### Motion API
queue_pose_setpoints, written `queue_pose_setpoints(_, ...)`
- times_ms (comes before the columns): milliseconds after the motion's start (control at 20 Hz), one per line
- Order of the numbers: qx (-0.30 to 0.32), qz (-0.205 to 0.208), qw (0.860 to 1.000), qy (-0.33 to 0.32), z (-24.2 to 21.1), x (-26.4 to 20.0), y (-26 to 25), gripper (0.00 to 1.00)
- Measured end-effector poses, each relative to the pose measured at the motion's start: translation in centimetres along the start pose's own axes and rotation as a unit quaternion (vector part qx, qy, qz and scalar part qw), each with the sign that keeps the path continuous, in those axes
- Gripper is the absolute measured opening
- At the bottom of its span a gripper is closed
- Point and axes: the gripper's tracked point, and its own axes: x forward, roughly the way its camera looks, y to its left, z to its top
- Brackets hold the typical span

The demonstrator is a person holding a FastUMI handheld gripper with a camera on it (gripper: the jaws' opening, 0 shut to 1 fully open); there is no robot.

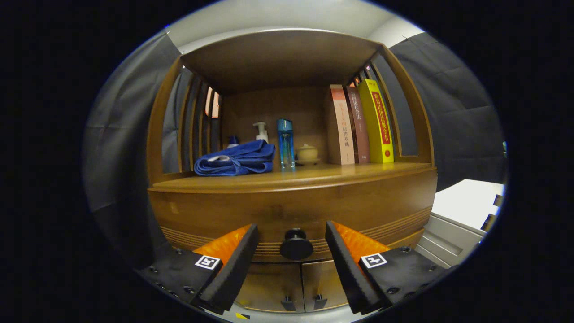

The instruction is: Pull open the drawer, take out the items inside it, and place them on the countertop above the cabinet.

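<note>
One wooden cabinet [291,211] stood beyond the jaws, its drawer [215,215] closed, so the items inside stayed hidden. On the desk [358,172] above sat three books [358,125], a folded blue towel [237,159] and a blue bottle [285,143], leaving room near the front. The gripper [292,251] had its jaws spread, apparently to clamp the round knob [296,246] between them, touching neither.

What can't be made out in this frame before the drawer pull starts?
- Drawer contents: hidden in the gripper view behind its closed wooden front.
- Small blue-capped bottle: mostly hidden behind the folded blue towel.
- Lower cabinet doors: partly covered by the open gripper, whose fingers flank the black knob without touching it.
- Contact with the knob: depth is unclear, so I cannot tell how far off the fingers are.
</note>
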Motion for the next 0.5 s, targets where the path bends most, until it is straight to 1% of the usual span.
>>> queue_pose_setpoints(150,-0.008,-0.002,1.000,0.011,-0.6,1.3,-0.5,0.93)
queue_pose_setpoints(200,-0.013,0.000,1.000,0.016,-1.1,1.9,-0.3,0.86)
queue_pose_setpoints(300,-0.029,-0.001,0.999,0.020,-1.7,2.7,-0.4,0.81)
queue_pose_setpoints(350,-0.025,0.010,0.999,0.019,-1.8,2.6,0.6,0.75)
queue_pose_setpoints(500,-0.028,0.006,0.999,0.023,-2.2,2.5,0.5,0.57)
